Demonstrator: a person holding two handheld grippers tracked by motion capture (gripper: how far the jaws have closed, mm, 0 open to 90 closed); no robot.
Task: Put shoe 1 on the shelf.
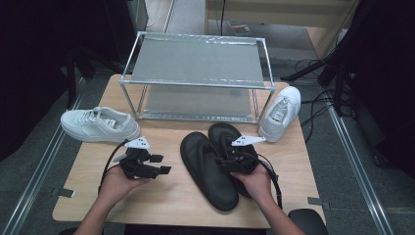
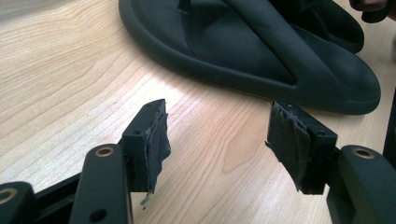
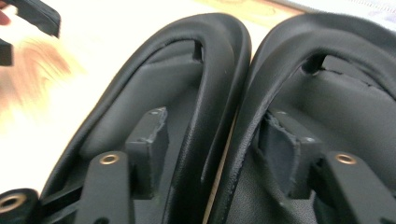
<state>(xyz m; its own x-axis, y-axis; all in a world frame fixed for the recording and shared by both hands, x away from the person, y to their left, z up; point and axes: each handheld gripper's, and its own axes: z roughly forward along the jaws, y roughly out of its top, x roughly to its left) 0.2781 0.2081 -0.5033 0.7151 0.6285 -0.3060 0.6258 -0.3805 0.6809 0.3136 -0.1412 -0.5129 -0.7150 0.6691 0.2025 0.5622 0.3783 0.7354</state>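
Two black flip-flops lie side by side mid-table, the left one (image 1: 205, 169) and the right one (image 1: 226, 134). My right gripper (image 1: 238, 155) sits low over them. In the right gripper view its jaws (image 3: 215, 126) straddle the two neighbouring straps, one pad inside the left flip-flop (image 3: 140, 84), the other inside the right flip-flop (image 3: 336, 93); a small gap shows at the left pad. My left gripper (image 1: 161, 164) is held just left of the pair, open and empty (image 2: 217, 121), pointing at the left flip-flop's side (image 2: 252, 51).
A white sneaker (image 1: 100, 125) lies at the table's left and another (image 1: 280, 112) leans at the right, by a two-shelf metal rack (image 1: 195, 73) at the back. Bare wood (image 1: 161, 196) lies in front of the flip-flops. Cables trail from both grippers.
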